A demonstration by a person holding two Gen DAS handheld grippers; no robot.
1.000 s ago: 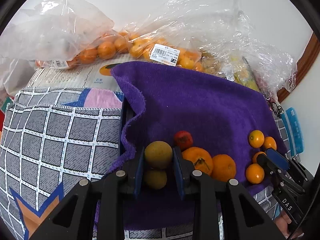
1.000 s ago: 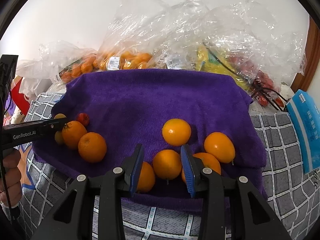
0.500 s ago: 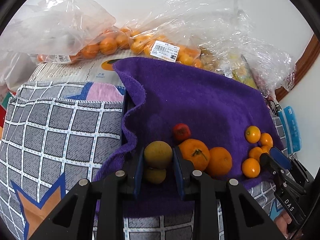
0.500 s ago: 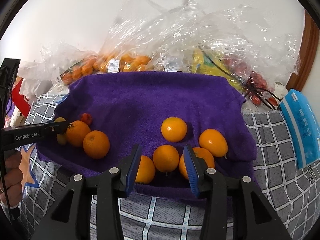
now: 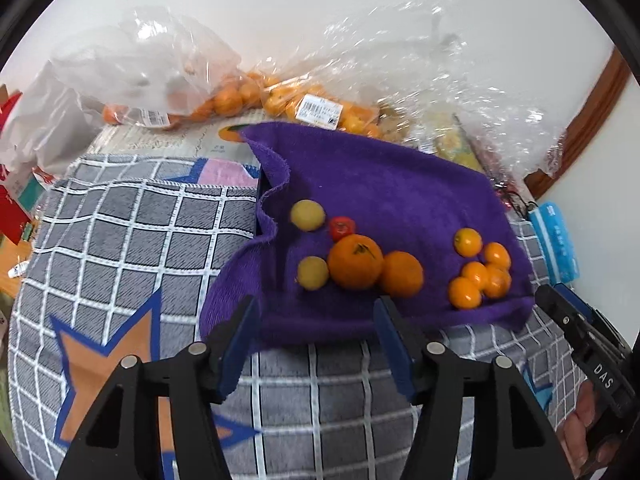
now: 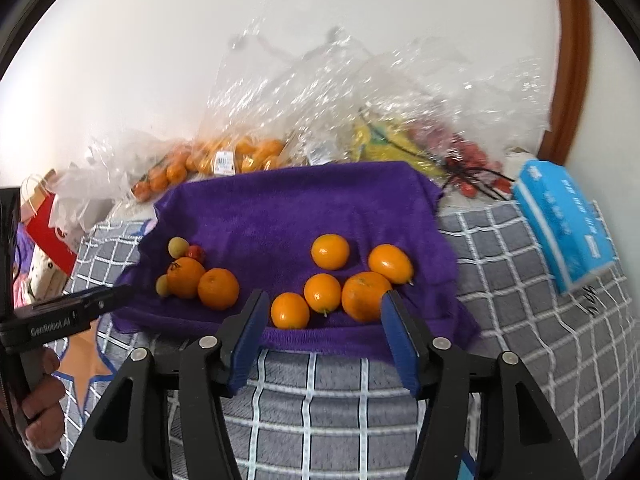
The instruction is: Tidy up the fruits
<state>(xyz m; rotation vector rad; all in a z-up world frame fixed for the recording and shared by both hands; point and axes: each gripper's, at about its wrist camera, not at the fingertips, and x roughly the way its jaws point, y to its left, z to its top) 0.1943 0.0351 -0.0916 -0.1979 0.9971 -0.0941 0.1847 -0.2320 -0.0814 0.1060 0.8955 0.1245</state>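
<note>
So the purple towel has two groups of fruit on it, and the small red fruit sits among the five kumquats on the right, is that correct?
Not quite: in the left wrist view the small red fruit sits in the left group, touching the big orange on the purple towel, well apart from the kumquats.

Crinkled plastic bags [image 6: 360,120] blur the fruit packed inside them.

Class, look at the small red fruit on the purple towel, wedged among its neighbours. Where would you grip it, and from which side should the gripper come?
Grip the small red fruit across its round middle, coming from above. A yellow-green fruit lies to its left and the big orange touches its near side, so probably only the top and far side are free. The open left gripper seems nearer to it.
</note>
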